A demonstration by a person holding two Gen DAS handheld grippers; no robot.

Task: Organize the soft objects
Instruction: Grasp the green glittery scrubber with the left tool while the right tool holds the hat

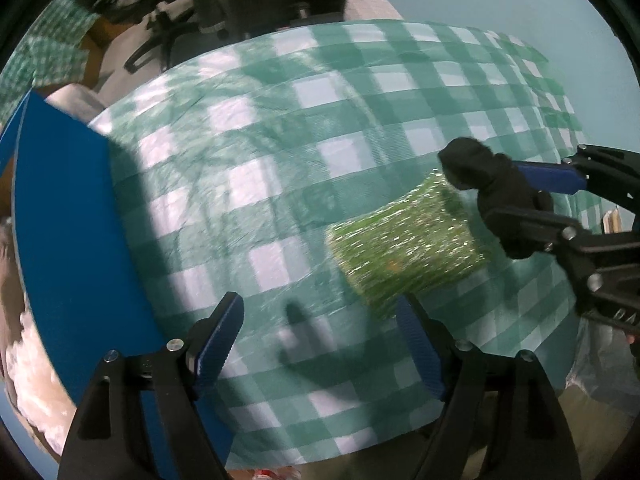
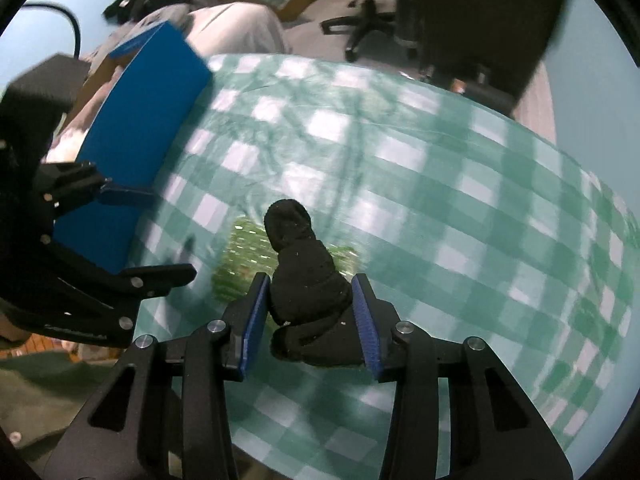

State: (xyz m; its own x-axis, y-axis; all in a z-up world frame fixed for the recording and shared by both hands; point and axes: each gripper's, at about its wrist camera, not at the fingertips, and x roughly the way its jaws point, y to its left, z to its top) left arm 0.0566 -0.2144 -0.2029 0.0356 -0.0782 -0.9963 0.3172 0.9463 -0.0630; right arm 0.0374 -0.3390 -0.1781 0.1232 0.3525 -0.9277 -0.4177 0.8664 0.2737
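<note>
Black fabric, a bunched sock-like soft item (image 2: 308, 280), sat between the blue pads of the right claw (image 2: 312, 320), which was pinching it near its lower bunched end so the rounded tip stuck out forward past the fingertips; the grip low on the bundle probably kept the loose end from flopping and let it be carried in one piece. In the left wrist view the same black item (image 1: 488, 184) hung from that claw at the right side, seemingly lifted off the table, though blur made contact hard to judge. Left claw (image 1: 320, 344) pointed straight down with its jaws spread and nothing between them, hovering over bare cloth, likely waiting as the free hand for the next pick. Just beyond it, a green glittery soft thing (image 1: 404, 240) lay flat on the green-and-white checked tablecloth (image 1: 280, 160), just under or beside the black item, not yet gripped by either claw. Farther left, a blue box (image 2: 140, 136) stood at the table edge with its wall toward the claws; judged as the likely bin for the soft items, placed within reach of both hands, though its inside was not visible. Beyond the table, an office chair (image 2: 368, 20) and dark clutter were blurred.
</note>
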